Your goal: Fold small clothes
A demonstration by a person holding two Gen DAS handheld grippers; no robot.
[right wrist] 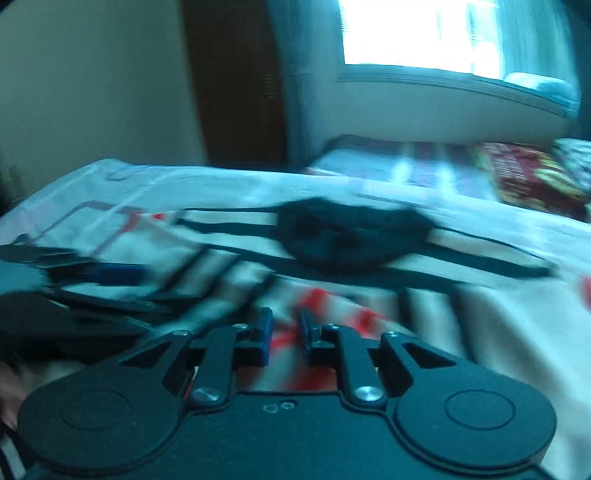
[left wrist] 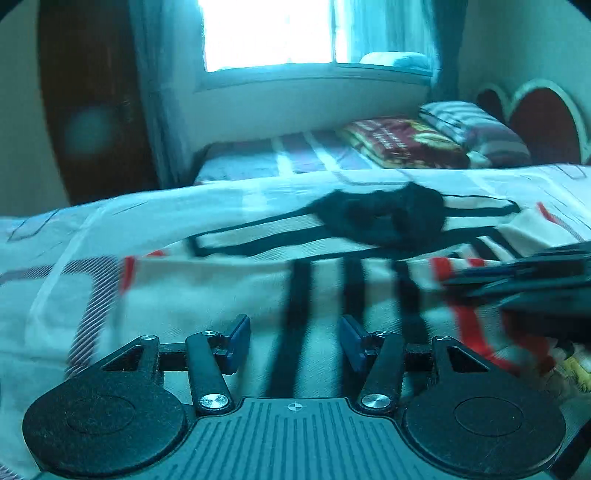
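A white small shirt with black stripes and red trim lies spread on the bed, and it also shows in the right wrist view. A dark crumpled garment lies on its far part, also seen in the right wrist view. My left gripper is open just above the shirt's near part, empty. My right gripper has its jaws a little apart over a red-striped bit of the shirt, with nothing clamped. Each gripper shows at the edge of the other's view: the right one and the left one. Both views are motion-blurred.
The shirt lies on a pale patterned bed sheet. Behind it stands a second bed with a red folded blanket and a striped pillow. A window and a dark wooden door are at the back.
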